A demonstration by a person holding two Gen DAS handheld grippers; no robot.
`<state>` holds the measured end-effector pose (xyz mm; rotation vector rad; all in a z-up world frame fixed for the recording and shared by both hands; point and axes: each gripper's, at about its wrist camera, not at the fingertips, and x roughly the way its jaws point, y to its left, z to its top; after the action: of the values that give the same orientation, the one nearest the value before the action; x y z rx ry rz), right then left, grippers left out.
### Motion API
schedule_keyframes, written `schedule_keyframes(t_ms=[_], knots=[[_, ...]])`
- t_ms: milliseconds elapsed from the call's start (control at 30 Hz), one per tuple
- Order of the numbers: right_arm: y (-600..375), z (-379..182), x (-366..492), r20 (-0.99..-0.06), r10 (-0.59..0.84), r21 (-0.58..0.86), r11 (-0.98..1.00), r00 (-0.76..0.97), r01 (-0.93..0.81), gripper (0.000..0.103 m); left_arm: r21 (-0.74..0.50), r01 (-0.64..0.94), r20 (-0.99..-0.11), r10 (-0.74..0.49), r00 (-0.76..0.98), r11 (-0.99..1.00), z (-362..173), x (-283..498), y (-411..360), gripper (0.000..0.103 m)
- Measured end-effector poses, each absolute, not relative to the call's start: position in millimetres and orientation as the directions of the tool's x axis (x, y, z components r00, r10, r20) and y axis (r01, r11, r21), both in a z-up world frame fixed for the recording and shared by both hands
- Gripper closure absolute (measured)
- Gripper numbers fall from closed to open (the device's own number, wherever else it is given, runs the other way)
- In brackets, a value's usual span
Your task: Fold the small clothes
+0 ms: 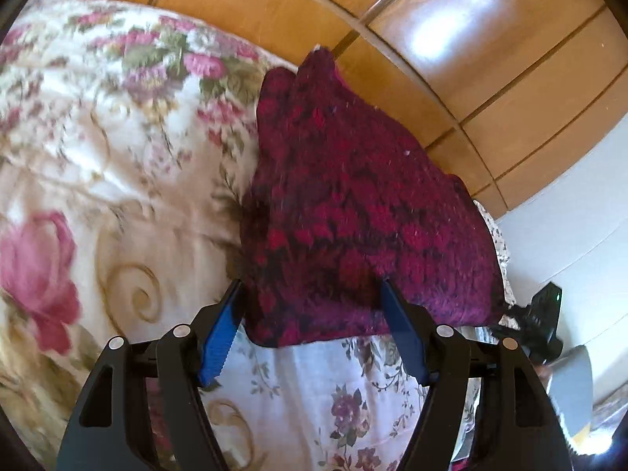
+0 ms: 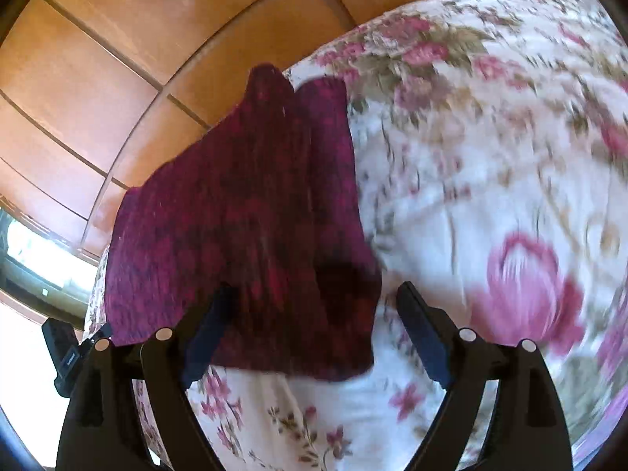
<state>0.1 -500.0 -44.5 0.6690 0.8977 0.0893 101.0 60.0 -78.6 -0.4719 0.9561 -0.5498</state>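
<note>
A dark red knitted garment (image 1: 353, 212) with a black pattern lies folded on the floral bedspread (image 1: 98, 157), near the bed's edge. My left gripper (image 1: 312, 284) is open. Its blue-padded fingers (image 1: 219, 333) stand wide on either side of the garment's near hem, not pressing on it. In the right wrist view the same garment (image 2: 243, 216) lies ahead on the bedspread (image 2: 490, 157). My right gripper (image 2: 314, 286) is open over the near right corner, its left finger in front of the knit and its right finger over bare bedspread.
Glossy wooden panels (image 1: 451, 59) rise just beyond the bed's edge, also seen as wooden panels (image 2: 98, 59). The right gripper's body (image 1: 541, 322) shows at the far right, the left gripper's body (image 2: 64, 349) at the far left. A bright window (image 2: 31, 255) lies low left.
</note>
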Motion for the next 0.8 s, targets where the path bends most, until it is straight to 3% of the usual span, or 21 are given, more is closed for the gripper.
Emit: schedule_keyframes(t_ms=[33, 67, 100, 133, 200, 467, 633, 733, 800], knots=[[-495.3, -44.8, -3.3, -0.691, 0.329, 0.561, 0.805, 0.644, 0.190, 0.028, -0.602, 0.216, -0.635, -0.626, 0.453, 0.768, -82.4, 103.6, 57.8, 0.043], [-492.1, -43.9, -3.7, -0.689, 0.330, 0.557, 0.810, 0.646, 0.181, 0.053, -0.609, 0.208, -0.640, -0.629, 0.441, 0.766, -83.6, 107.9, 57.7, 0.056], [-490.3, -43.7, -2.3, -0.687, 0.342, 0.566, 0.805, 0.641, 0.177, 0.061, -0.627, 0.201, -0.634, -0.644, 0.429, 0.752, -83.4, 111.2, 58.1, 0.066], [-487.8, -41.3, -1.9, -0.691, 0.333, 0.560, 0.807, 0.642, 0.185, 0.072, -0.632, 0.201, -0.630, -0.648, 0.429, 0.748, -81.2, 112.1, 58.4, 0.069], [-481.4, -32.3, -2.7, -0.700, 0.307, 0.523, 0.835, 0.645, 0.170, 0.077, -0.597, 0.226, -0.638, -0.626, 0.449, 0.770, -70.5, 108.9, 57.0, 0.077], [-471.7, -2.2, -44.2, -0.666, 0.334, 0.537, 0.835, 0.667, 0.119, 0.080, -0.572, 0.273, -0.630, -0.627, 0.458, 0.774, -49.2, 76.6, 71.4, 0.081], [-468.0, -11.5, -90.8, -0.685, 0.372, 0.561, 0.817, 0.626, 0.129, 0.080, -0.538, 0.304, -0.671, -0.618, 0.410, 0.786, -50.2, 31.7, 78.1, 0.081], [-466.1, -18.0, -104.5, -0.708, 0.382, 0.553, 0.823, 0.594, 0.131, 0.077, -0.472, 0.323, -0.705, -0.571, 0.420, 0.820, -49.1, 16.6, 78.8, 0.067], [-468.0, -13.9, -103.5, -0.712, 0.396, 0.552, 0.826, 0.579, 0.113, 0.064, -0.450, 0.332, -0.702, -0.558, 0.443, 0.829, -41.2, 17.1, 84.9, 0.060]])
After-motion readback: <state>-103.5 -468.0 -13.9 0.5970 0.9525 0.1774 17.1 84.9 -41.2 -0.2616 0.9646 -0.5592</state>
